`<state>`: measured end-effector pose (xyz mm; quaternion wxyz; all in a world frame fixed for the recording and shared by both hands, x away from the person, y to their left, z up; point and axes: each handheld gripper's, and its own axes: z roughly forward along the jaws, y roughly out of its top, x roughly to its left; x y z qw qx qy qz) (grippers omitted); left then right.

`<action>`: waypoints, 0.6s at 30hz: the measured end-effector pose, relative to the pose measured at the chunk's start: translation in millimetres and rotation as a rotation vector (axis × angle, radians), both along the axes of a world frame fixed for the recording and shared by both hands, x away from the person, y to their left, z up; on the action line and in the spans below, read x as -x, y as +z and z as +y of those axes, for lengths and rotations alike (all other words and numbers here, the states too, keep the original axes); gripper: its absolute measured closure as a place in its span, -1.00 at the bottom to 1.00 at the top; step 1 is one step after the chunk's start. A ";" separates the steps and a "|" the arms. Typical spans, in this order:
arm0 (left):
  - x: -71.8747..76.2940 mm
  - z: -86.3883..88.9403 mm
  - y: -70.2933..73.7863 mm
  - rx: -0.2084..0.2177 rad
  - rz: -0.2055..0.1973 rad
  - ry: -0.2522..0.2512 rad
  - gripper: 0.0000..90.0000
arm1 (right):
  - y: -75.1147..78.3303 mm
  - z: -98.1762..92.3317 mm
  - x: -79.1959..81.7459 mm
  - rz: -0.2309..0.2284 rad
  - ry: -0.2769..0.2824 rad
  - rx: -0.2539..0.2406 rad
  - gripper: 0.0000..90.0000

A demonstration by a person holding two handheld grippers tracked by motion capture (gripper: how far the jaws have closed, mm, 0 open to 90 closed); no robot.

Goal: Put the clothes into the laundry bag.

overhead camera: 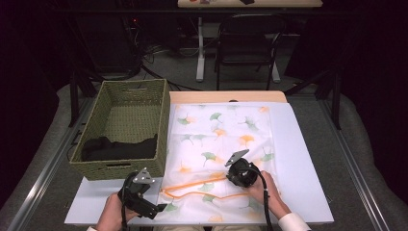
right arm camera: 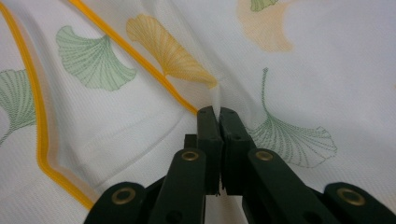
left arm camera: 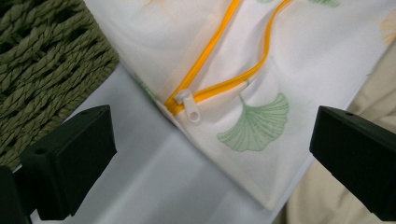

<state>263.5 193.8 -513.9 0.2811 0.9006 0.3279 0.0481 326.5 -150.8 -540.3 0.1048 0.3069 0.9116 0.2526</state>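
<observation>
Mesh laundry bag (overhead camera: 226,144) with ginkgo leaves lies flat on the white table (overhead camera: 303,159), just beside the woven basket (overhead camera: 126,126) at the far left that holds a black cloth (overhead camera: 118,148). At the bag's near left corner we hover our left gripper (overhead camera: 161,208), jaws spread wide, the white zipper pull (left arm camera: 189,105) between them, untouched. Further right, our right gripper (right arm camera: 218,112) has its jaws pressed together, pinching a fold of mesh beside the orange zipper (right arm camera: 135,56).
</observation>
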 end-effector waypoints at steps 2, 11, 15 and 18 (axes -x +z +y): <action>-1.0 3.5 0.9 0.012 0.006 0.007 -1.00 | 3.5 0.6 1.9 -0.015 0.009 0.004 0.96; 2.6 7.9 11.6 0.023 -0.050 -0.036 -1.00 | 26.2 -4.0 5.6 -0.089 -0.003 -0.058 0.96; 4.0 5.0 17.7 -0.018 -0.066 -0.058 -1.00 | 27.2 -4.2 6.8 -0.100 0.013 -0.045 0.97; 2.9 3.2 22.9 -0.030 -0.053 -0.059 -0.99 | 28.9 -6.6 6.9 -0.100 0.017 -0.052 0.97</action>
